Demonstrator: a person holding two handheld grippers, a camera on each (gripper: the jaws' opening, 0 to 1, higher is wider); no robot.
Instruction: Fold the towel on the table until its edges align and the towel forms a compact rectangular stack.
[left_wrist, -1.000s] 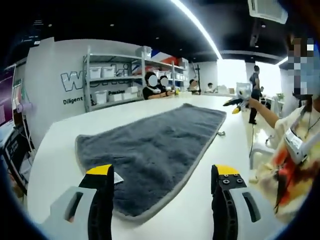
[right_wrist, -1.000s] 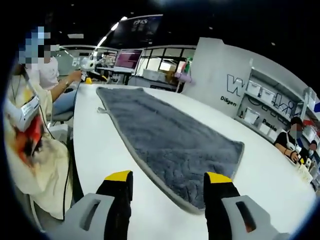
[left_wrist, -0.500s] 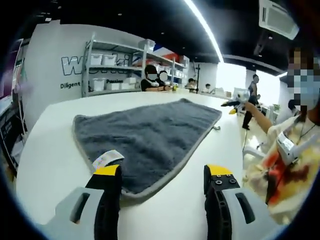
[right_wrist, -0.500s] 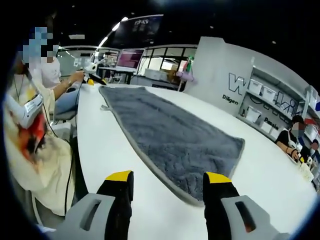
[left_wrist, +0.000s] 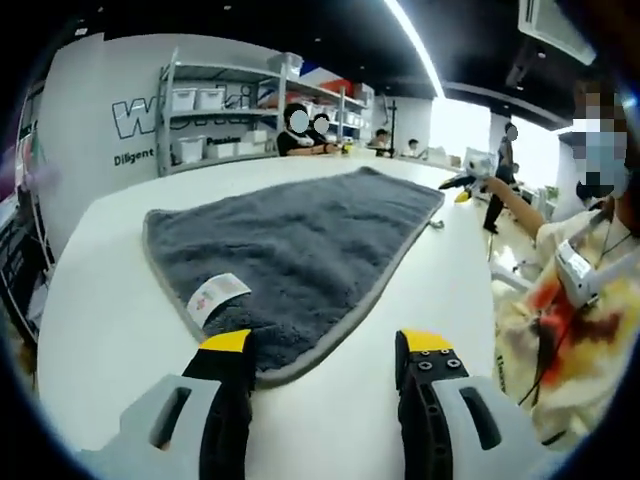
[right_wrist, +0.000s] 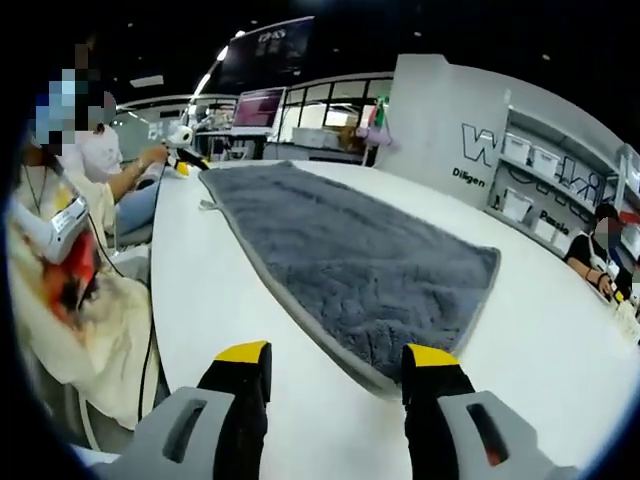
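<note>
A dark grey towel (left_wrist: 300, 250) with a paler hem lies spread flat on the white table (left_wrist: 100, 300), a white label (left_wrist: 216, 296) near its close corner. My left gripper (left_wrist: 325, 355) is open, its jaws straddling that close corner just above the hem. From the other end the same towel (right_wrist: 340, 255) stretches away lengthwise. My right gripper (right_wrist: 335, 360) is open too, hovering over the towel's near corner with nothing between its jaws.
A person in a cream garment (left_wrist: 570, 300) stands at the table's long side and holds another gripper device (left_wrist: 470, 185) over the far end. Shelving with white bins (left_wrist: 220, 120) and seated people (left_wrist: 300, 135) lie beyond. Bare tabletop (right_wrist: 560, 340) flanks the towel.
Both views have closed in on the towel's corners. In the left gripper view the white label has come out from behind the left jaw.
</note>
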